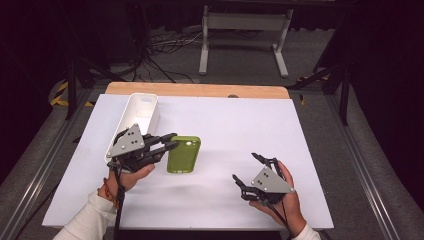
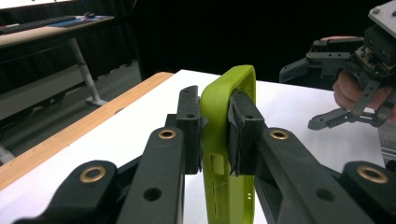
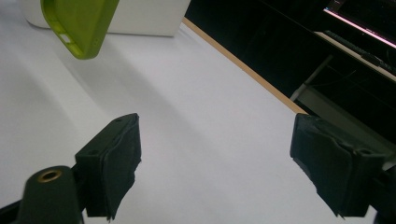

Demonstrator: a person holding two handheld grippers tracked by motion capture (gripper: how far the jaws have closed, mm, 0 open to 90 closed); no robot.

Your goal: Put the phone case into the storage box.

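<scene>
A lime-green phone case (image 1: pixel 184 154) is clamped by one long edge between the pads of my left gripper (image 1: pixel 172 141), which is shut on it left of the table's middle. In the left gripper view the case (image 2: pixel 219 116) sits squeezed between the two black pads. In the right gripper view the case (image 3: pixel 79 25) hangs at the top left, with its shadow on the table below it. My right gripper (image 1: pixel 245 167) rests near the front right, open and with nothing between its fingers (image 3: pixel 215 168). It also appears in the left gripper view (image 2: pixel 299 100), open.
A long white bin (image 1: pixel 135 117) lies along the table's left side, just behind the left hand, and appears in the right gripper view (image 3: pixel 140 18). The white table top (image 1: pixel 235 125) has a wooden far edge (image 1: pixel 200 90). Beyond it are a stand's legs and cables on the floor.
</scene>
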